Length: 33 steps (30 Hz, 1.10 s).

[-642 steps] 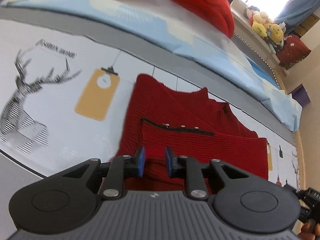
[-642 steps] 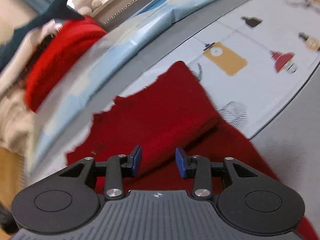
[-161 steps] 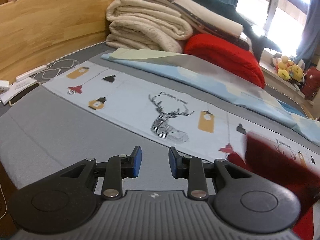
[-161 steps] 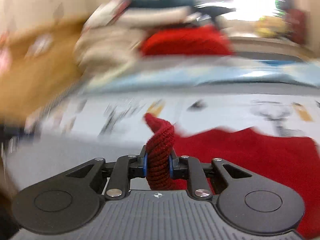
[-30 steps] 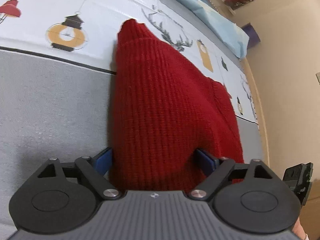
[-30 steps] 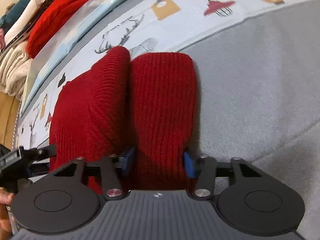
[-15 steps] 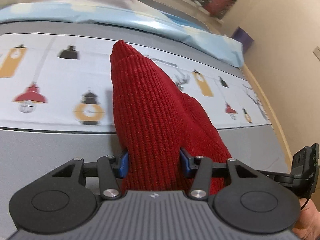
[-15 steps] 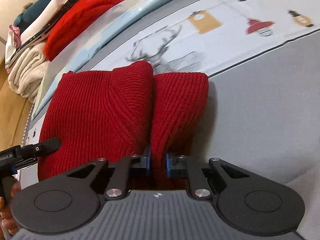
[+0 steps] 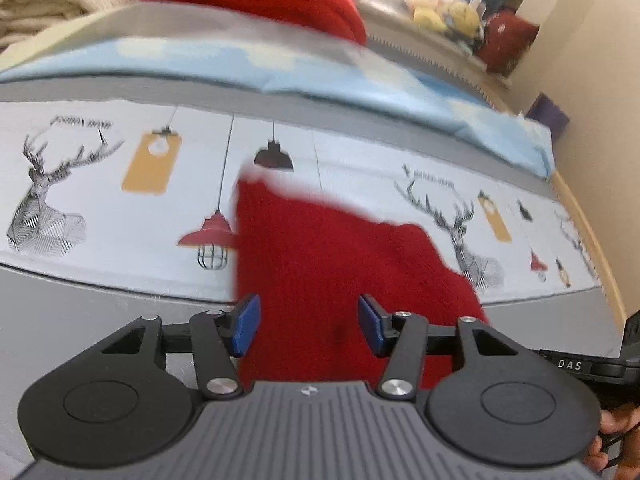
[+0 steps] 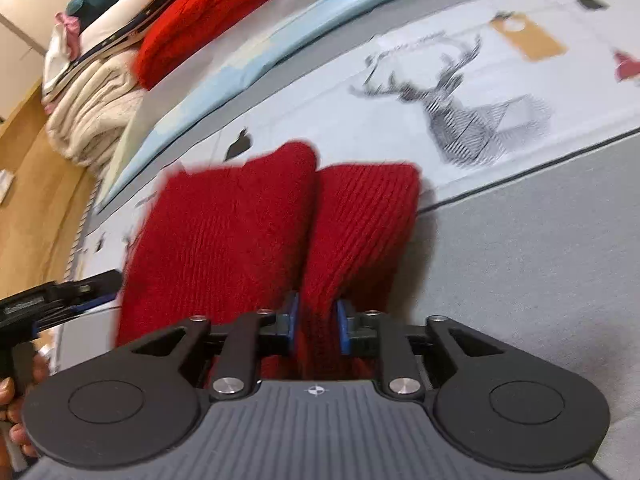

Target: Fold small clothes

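One red knitted sweater [image 10: 256,232], folded, lies on the bed's deer-print sheet [image 9: 100,208]. A second ago it lay flatter. The right claw [image 10: 314,326] pinches a ridge, jaws easing apart; the left claw [image 9: 308,322], opening, straddles the knit without pressing.

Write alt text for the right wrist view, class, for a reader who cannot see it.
A folded red knit sweater lies on a grey bed cover, a ridge of it between the opening jaws of the right claw. Behind it runs a pale printed cloth with a deer's head; stacked bedding sits far left. The left claw reaches in at the left edge.
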Each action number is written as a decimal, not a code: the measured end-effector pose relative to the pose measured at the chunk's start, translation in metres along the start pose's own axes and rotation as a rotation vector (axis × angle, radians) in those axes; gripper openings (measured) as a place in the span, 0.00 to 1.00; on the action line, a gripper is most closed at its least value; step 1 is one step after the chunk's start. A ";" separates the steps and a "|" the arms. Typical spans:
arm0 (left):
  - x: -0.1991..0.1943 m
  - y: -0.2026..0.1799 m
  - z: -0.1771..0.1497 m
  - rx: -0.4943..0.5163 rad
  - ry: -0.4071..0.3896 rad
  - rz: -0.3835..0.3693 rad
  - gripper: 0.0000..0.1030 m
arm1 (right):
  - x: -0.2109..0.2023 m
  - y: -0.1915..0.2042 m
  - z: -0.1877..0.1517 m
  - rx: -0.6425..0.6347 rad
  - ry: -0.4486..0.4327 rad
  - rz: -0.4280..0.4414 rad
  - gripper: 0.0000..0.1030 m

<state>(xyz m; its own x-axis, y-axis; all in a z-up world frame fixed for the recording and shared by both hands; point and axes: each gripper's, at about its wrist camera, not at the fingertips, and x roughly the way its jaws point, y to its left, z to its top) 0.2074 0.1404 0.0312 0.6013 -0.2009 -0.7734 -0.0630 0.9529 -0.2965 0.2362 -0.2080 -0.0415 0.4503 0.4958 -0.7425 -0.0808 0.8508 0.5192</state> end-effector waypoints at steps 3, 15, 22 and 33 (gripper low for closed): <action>-0.006 -0.006 -0.003 0.034 0.012 -0.031 0.63 | -0.007 0.003 0.000 0.007 -0.044 -0.015 0.32; -0.001 -0.021 -0.028 0.169 0.061 0.058 0.63 | 0.029 0.052 -0.015 -0.046 0.052 0.072 0.37; -0.001 -0.023 -0.028 0.175 0.070 0.043 0.63 | -0.008 0.053 -0.013 -0.023 -0.058 0.127 0.17; 0.024 -0.002 -0.048 0.120 0.226 0.072 0.82 | 0.008 0.031 -0.028 -0.027 0.098 -0.036 0.30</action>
<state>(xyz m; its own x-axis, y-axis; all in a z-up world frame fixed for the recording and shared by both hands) 0.1840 0.1231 -0.0134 0.4050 -0.1644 -0.8994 0.0036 0.9840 -0.1782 0.2122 -0.1722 -0.0436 0.3639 0.4785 -0.7991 -0.0907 0.8721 0.4809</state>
